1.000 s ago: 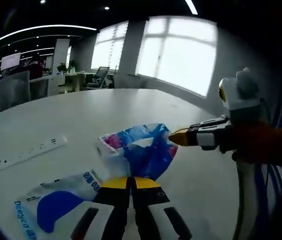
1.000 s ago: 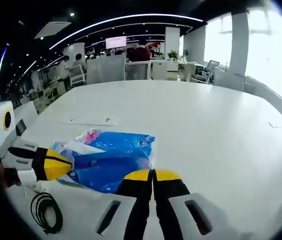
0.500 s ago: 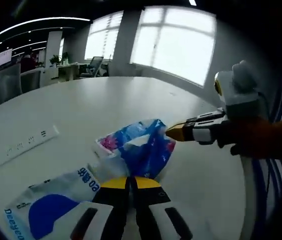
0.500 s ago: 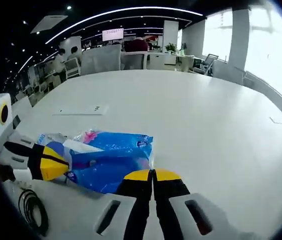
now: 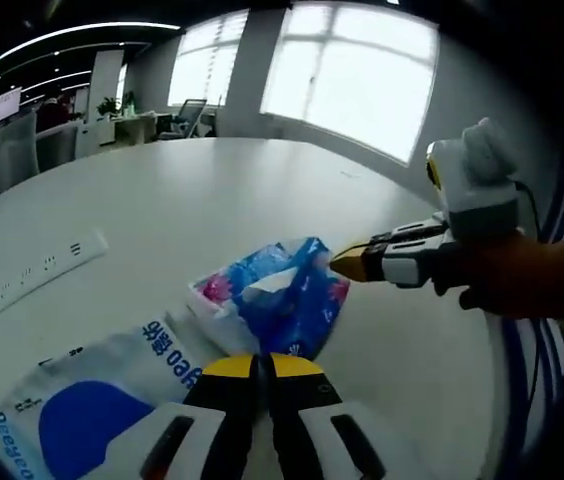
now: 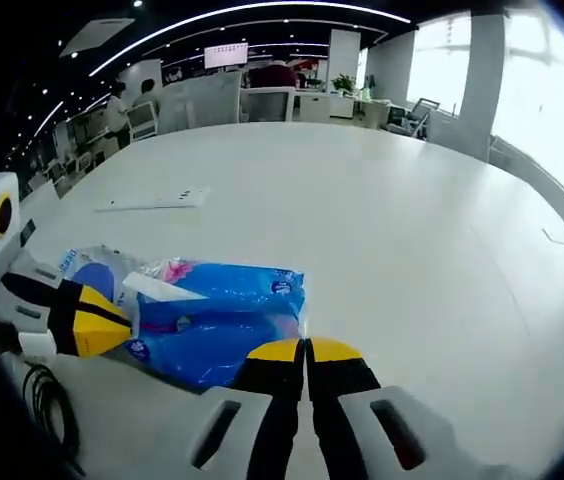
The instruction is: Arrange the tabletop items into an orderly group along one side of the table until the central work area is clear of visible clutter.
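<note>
Both pairs of jaws are pressed together: the left gripper [image 5: 260, 362] and right gripper [image 6: 305, 347] flank a crinkled blue-and-pink plastic pack [image 6: 220, 320], possibly touching it, beside a white-and-blue plastic bag [image 5: 102, 400] on the white surface [image 6: 382, 230].

Beyond the blue tissue pack [image 6: 217, 320] the white table [image 6: 382, 230] lies open, save a power strip [image 6: 152, 200] far off

The white bag [image 5: 92, 400] runs off the left gripper view's lower edge, its blue lettering partly cut. The black cable [image 6: 47, 410] disappears into the right gripper view's dark edge. The blue pack's [image 6: 217, 320] print is too small to read.
</note>
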The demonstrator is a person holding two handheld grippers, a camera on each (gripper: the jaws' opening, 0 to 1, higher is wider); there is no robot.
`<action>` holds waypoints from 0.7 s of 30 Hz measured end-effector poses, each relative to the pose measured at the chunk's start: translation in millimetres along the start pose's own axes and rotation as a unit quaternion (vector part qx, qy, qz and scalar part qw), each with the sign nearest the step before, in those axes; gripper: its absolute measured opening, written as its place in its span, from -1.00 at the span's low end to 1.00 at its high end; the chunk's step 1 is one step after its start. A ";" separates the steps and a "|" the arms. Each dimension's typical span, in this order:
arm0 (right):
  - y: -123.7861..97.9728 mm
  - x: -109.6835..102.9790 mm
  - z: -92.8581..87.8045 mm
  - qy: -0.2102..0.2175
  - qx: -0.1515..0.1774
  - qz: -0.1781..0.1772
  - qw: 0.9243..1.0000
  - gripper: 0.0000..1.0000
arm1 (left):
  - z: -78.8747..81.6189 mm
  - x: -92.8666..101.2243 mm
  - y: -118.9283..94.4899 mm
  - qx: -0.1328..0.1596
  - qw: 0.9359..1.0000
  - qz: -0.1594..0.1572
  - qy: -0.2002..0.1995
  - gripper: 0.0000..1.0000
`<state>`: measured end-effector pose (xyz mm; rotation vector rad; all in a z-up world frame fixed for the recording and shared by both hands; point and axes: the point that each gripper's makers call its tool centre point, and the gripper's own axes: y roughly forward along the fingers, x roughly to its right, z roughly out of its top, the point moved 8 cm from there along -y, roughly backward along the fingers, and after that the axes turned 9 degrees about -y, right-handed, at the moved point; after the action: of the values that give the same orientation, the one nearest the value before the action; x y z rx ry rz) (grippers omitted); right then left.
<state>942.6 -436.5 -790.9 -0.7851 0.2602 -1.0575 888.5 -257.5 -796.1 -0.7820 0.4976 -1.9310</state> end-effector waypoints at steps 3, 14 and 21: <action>1.5 0.7 -2.3 -0.001 -0.005 -0.001 1.000 -1.00 | 0.0 -0.5 -0.7 -0.004 1.000 0.004 -0.006 -0.93; -1.2 2.3 -2.0 -0.033 -0.004 0.001 0.999 -0.91 | 2.1 3.3 -3.0 -0.013 1.000 0.014 -0.019 -0.69; -8.6 -2.6 2.4 -0.043 0.008 0.006 0.999 -0.67 | 3.5 5.0 -12.3 -0.014 0.999 0.028 -0.012 -0.55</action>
<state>936.8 -435.4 -783.7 -0.8123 0.1834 -1.0113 881.6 -256.4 -784.3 -0.7995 0.5277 -1.8654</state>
